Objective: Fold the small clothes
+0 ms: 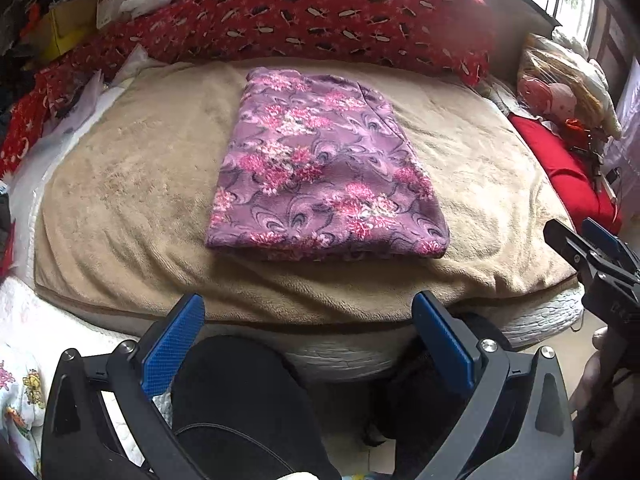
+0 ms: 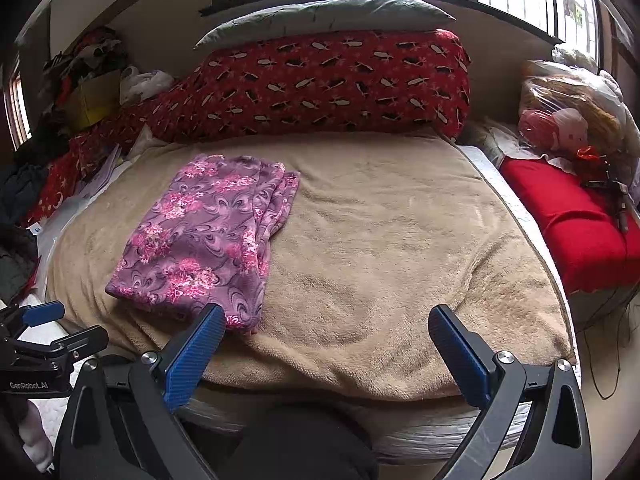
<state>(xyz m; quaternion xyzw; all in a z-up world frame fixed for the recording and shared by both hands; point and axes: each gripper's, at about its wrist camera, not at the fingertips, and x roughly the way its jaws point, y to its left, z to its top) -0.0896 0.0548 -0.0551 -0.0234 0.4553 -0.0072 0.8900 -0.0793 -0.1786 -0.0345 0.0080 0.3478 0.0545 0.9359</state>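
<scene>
A purple garment with pink flowers [image 1: 320, 168] lies folded into a flat rectangle on the beige blanket [image 1: 120, 200]; it also shows in the right wrist view [image 2: 204, 236]. My left gripper [image 1: 308, 312] is open and empty, held back over the bed's near edge in front of the garment. My right gripper [image 2: 326, 322] is open and empty, also at the near edge, to the right of the garment. The right gripper shows at the right edge of the left wrist view [image 1: 576, 240]. The left gripper shows at the left edge of the right wrist view [image 2: 64, 324].
A long red patterned pillow [image 2: 320, 84] lies along the back of the bed, with a grey pillow [image 2: 328, 12] above it. A red cushion [image 2: 576, 220] and bagged items [image 2: 560, 112] sit at the right. Clutter is piled at the back left [image 2: 92, 80].
</scene>
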